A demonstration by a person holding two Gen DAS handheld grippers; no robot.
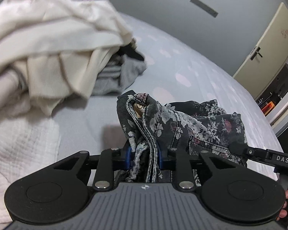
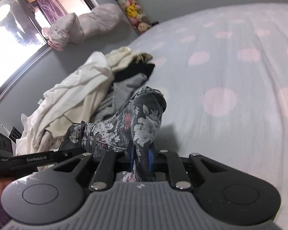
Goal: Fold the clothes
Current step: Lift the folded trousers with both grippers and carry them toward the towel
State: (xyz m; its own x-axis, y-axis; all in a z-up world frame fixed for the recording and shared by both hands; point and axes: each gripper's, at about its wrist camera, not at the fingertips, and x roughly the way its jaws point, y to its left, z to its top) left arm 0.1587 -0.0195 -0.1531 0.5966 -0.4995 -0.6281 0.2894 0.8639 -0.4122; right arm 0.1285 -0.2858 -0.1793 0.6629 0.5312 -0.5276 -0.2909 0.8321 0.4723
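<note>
Dark floral jeans (image 1: 197,126) are bunched up above the pale blue bed sheet (image 1: 182,72). My left gripper (image 1: 144,153) is shut on a thick fold of the waistband, whose metal button shows just above the blue pads. In the right wrist view the same floral jeans (image 2: 132,118) rise from my right gripper (image 2: 141,159), which is shut on another fold of them. The right gripper's black body (image 1: 268,158) shows at the right edge of the left wrist view, and the left gripper's body (image 2: 28,160) at the left edge of the right wrist view.
A heap of cream and white clothes (image 1: 48,48) with a grey garment (image 1: 122,72) lies at the left on the bed. A white textured blanket (image 1: 23,140) sits below it. A door (image 1: 266,51) stands at the right. A rolled duvet (image 2: 82,25) lies by the window.
</note>
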